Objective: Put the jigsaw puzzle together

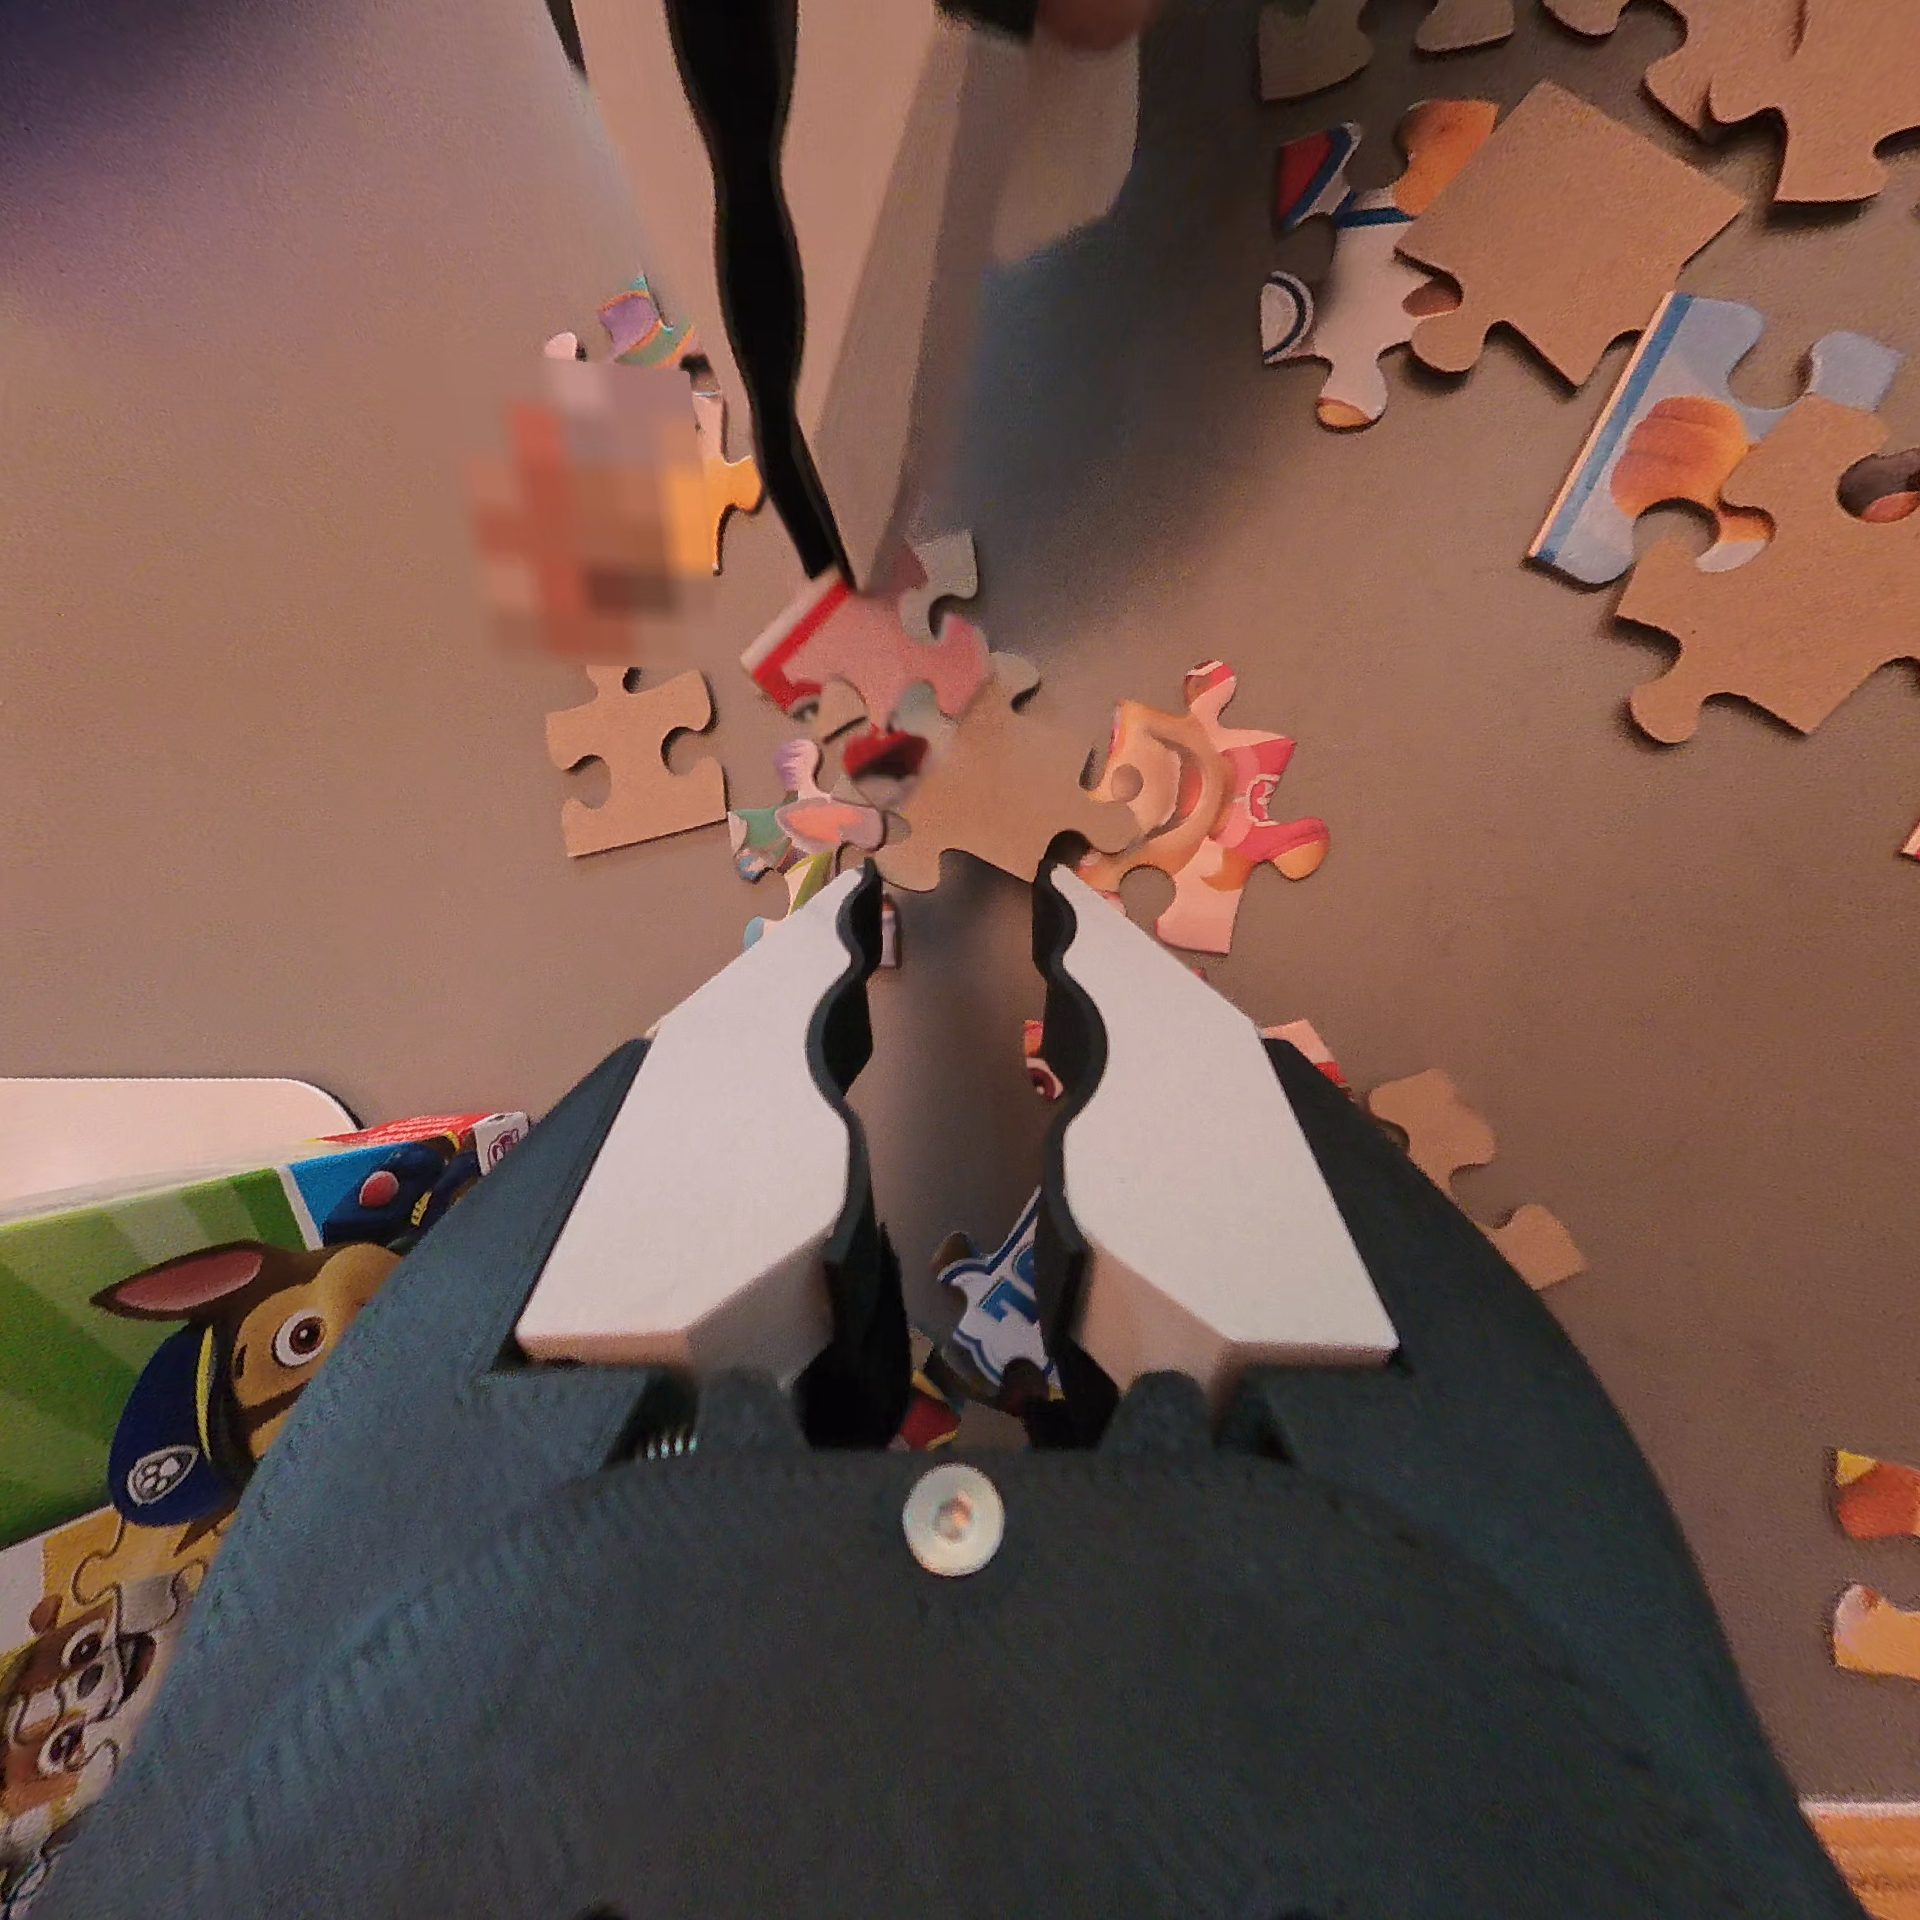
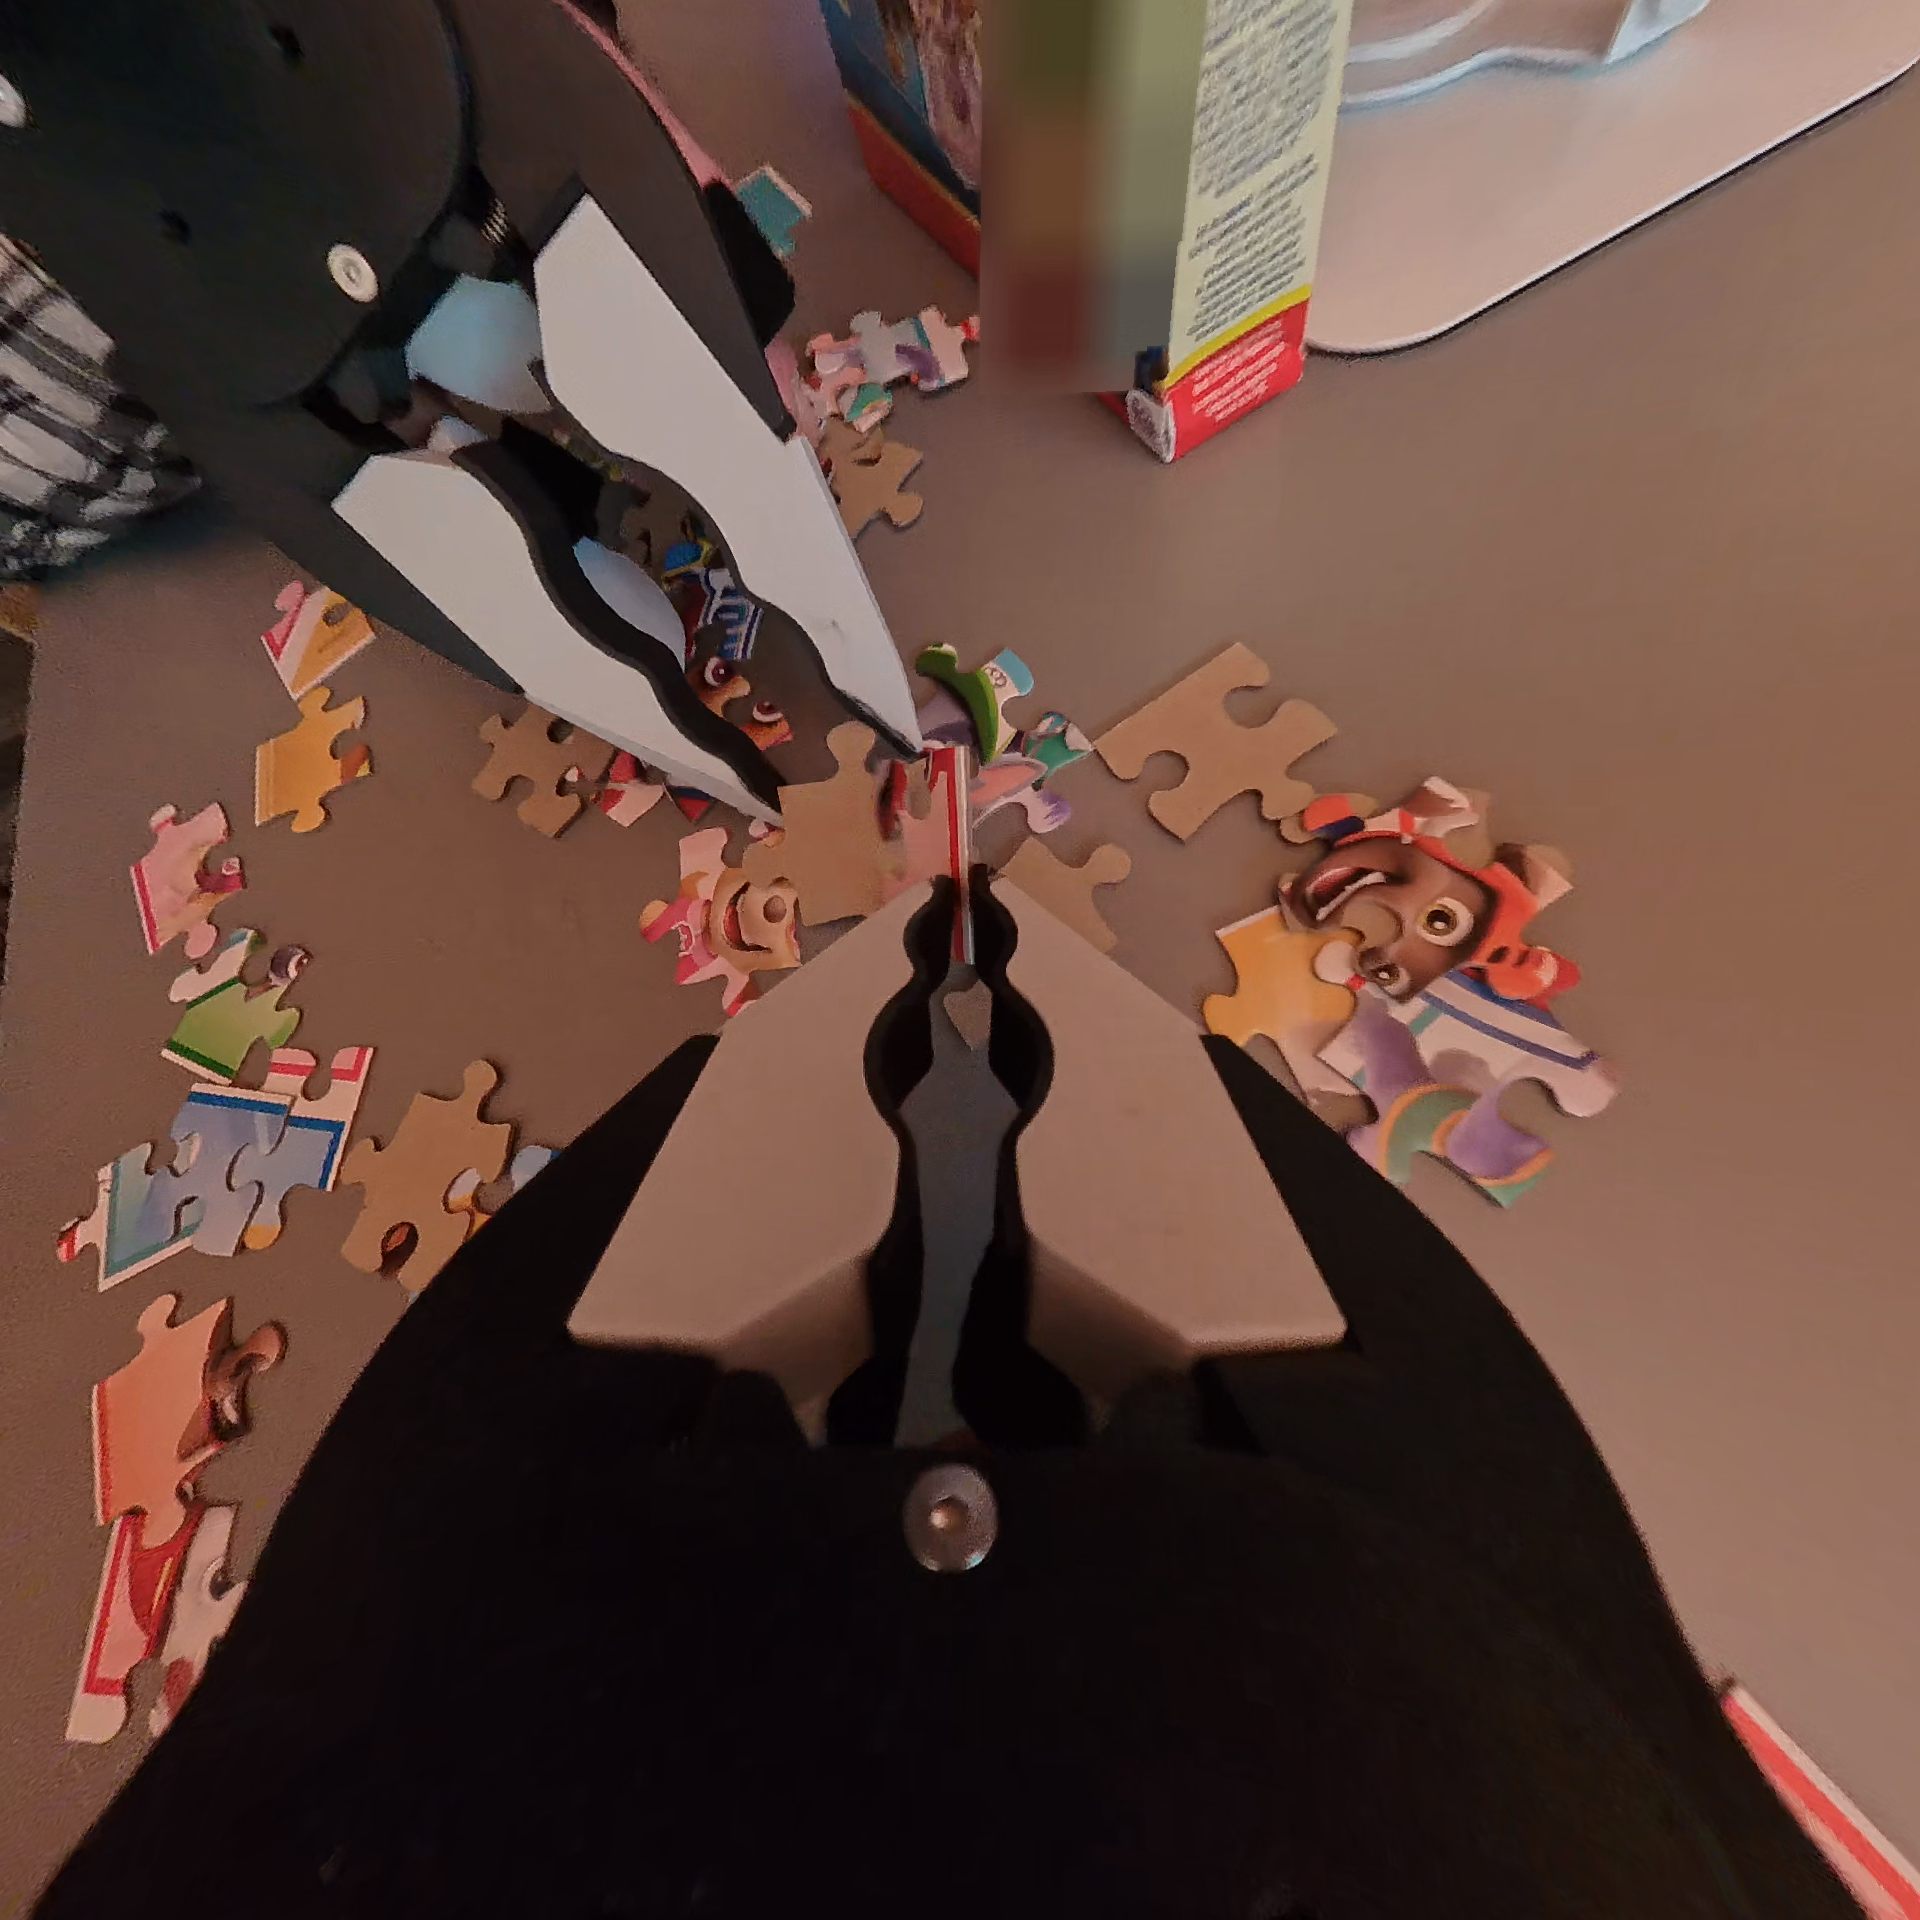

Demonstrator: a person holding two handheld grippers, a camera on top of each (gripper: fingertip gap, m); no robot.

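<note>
My right gripper [image 2: 961,896] is shut on a pink puzzle piece with a red edge [image 2: 958,821], held on edge and tilted over the pile. In the left wrist view it comes down from the top [image 1: 850,582] with that piece [image 1: 894,649] in its tips. My left gripper [image 1: 958,883] is open, with its tips at the near edge of a face-down brown piece [image 1: 987,790]. It also shows in the right wrist view [image 2: 836,771], straddling a knob of that brown piece [image 2: 831,842]. A pink pup piece [image 1: 1205,810] lies beside it.
Loose pieces, face up and face down, lie scattered over the grey table [image 2: 1558,675]. Some joined pieces with a pup's face [image 2: 1434,935] lie to the right. The puzzle box [image 2: 1236,208] stands behind, also in the left wrist view [image 1: 156,1299]. A white mat [image 2: 1610,208] lies beyond it.
</note>
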